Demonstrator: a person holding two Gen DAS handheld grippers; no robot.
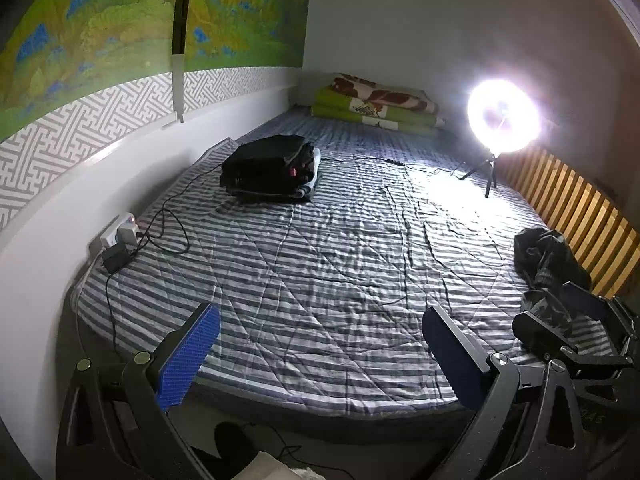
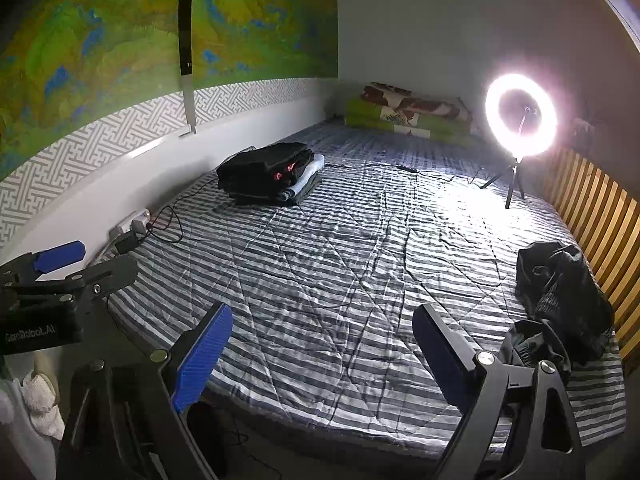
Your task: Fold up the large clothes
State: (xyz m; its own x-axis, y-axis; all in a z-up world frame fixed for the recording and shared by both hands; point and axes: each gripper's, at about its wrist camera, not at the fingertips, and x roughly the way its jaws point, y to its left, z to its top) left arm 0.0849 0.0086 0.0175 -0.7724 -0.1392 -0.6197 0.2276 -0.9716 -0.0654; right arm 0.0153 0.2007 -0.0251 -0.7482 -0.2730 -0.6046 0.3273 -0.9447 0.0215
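Both grippers hang over the near edge of a striped bed (image 1: 320, 264), between garments, with nothing in hand; the left gripper (image 1: 320, 360) holds its jaws wide apart and empty, and the right gripper (image 2: 322, 360) does the same, its blue pads framing bare quilt. A stack of folded clothes (image 1: 270, 174) sits on the bed's far left side, close to the wall, suggesting earlier pieces are done; the next candidate, a crumpled dark garment (image 2: 560, 304), lies heaped at the bed's right edge, against the slatted wooden rail (image 2: 600, 232) and just beside the right gripper's outer finger. The step in hand appears to be the pause before picking up; the next move likely calls for a swing toward the bed's right edge, a pinch on a hem or shoulder of the dark heap, and a drag onto the bed's open middle for spreading. Both tools point downward at a moderate slant toward the bed's centre, side by side; a ring light (image 2: 520, 116) glares from the bed's far right corner, and cables (image 1: 168, 232) trail along the bed's left margin, a possible snag.
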